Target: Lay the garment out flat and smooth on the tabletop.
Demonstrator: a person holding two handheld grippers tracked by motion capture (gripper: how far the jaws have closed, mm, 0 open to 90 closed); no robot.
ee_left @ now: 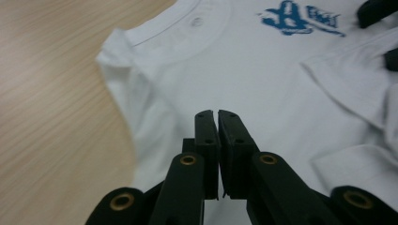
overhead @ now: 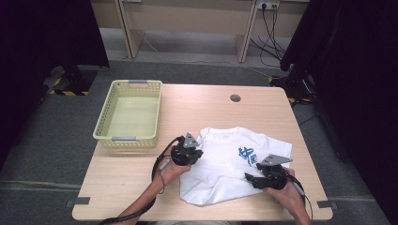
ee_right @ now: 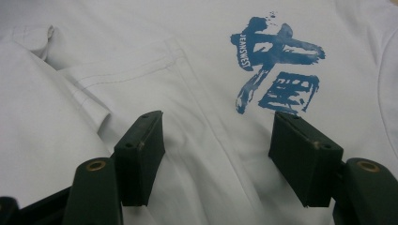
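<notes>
A white T-shirt (overhead: pixel 225 168) with a blue print (overhead: pixel 247 154) lies partly folded on the near middle of the wooden table (overhead: pixel 206 105). My left gripper (overhead: pixel 198 155) sits at the shirt's left edge near the collar. In the left gripper view its jaws (ee_left: pixel 217 115) are shut with nothing between them, just above the cloth (ee_left: pixel 244 61). My right gripper (overhead: pixel 249 178) rests at the shirt's near right. Its jaws (ee_right: pixel 218 129) stand open over the cloth (ee_right: pixel 197 61), below the print (ee_right: pixel 277 70) and beside a folded-in sleeve (ee_right: pixel 94 84).
A pale yellow plastic basket (overhead: pixel 104 117) with nothing in it stands at the table's far left. A round cable hole (overhead: pixel 235 98) is at the far middle. Bare wood (ee_left: pixel 51 117) lies left of the shirt. Dark curtains flank the table.
</notes>
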